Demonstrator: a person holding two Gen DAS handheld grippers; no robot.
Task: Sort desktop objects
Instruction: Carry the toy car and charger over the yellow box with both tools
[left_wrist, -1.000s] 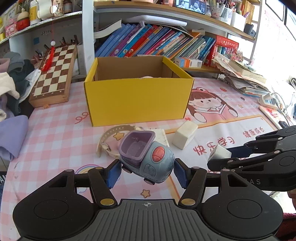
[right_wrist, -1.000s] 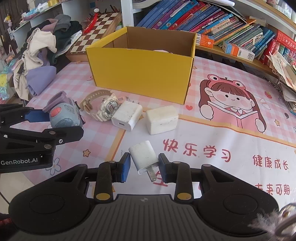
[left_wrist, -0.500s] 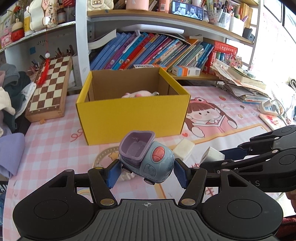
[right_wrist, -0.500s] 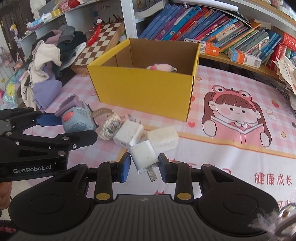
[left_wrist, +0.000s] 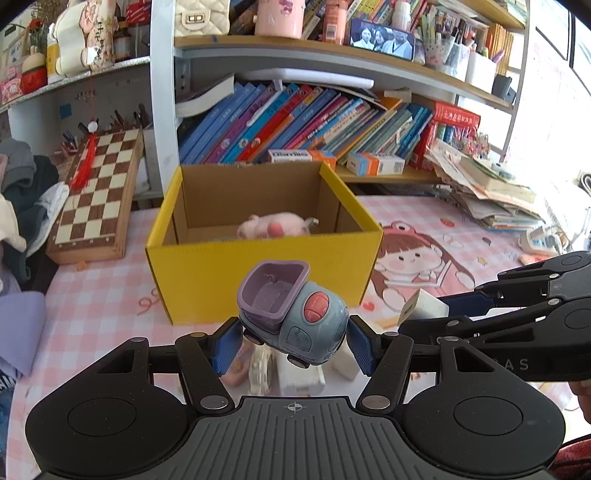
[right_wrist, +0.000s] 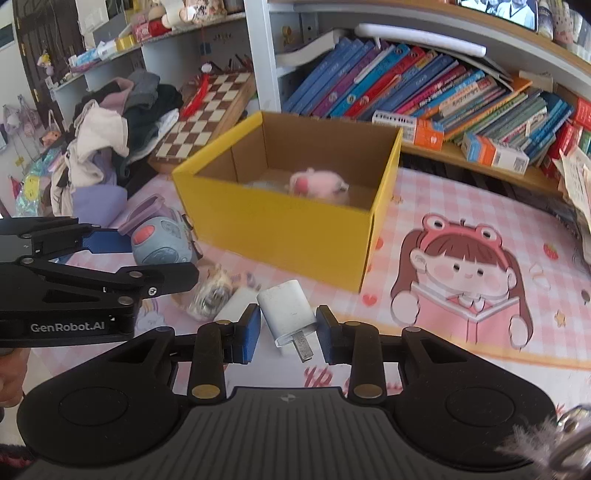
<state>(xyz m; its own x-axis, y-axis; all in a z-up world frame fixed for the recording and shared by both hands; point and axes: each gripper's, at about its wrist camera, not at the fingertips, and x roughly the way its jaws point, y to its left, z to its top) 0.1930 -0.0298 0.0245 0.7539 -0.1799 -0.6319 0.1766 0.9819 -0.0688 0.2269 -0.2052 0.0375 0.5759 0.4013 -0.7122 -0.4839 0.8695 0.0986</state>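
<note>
In the left wrist view, a pile of clothes (left_wrist: 22, 199) fills the left edge, with a chessboard (left_wrist: 98, 195) leaning beside it, a red tassel (left_wrist: 85, 162) hanging over its top corner. At centre stands the yellow box (left_wrist: 258, 273), open-topped, with a pink plush (left_wrist: 275, 226) lying on its floor. Behind it a shelf carries a slanting row of books (left_wrist: 314, 125). Low in the frame, the left gripper (left_wrist: 293, 341) clamps a toy truck (left_wrist: 293, 317) between its blue pads (left_wrist: 226, 345); the truck is clear of the table, in front of the box's near wall. Under it, partly hidden, lie a watch (left_wrist: 260, 369) and two white chargers (left_wrist: 301, 374). At the right edge the right gripper (left_wrist: 424, 314) reaches in with a white plug (left_wrist: 423, 306) in its tips, over the pink cartoon mat (left_wrist: 417, 258). Loose papers (left_wrist: 491, 195) are stacked at upper right.

In the right wrist view, the left gripper (right_wrist: 155, 254) enters from the left edge holding the truck (right_wrist: 159, 240), just beside the box's (right_wrist: 280, 229) left corner. The watch (right_wrist: 208, 295) below it is blurred. At lower centre the right gripper (right_wrist: 286, 332) is closed on the plug (right_wrist: 288, 314), its metal prongs pointing down toward the camera, lifted off the table in front of the box. The plush (right_wrist: 316, 182) shows inside the box. The mat's (right_wrist: 465, 273) cartoon girl fills the right.
</note>
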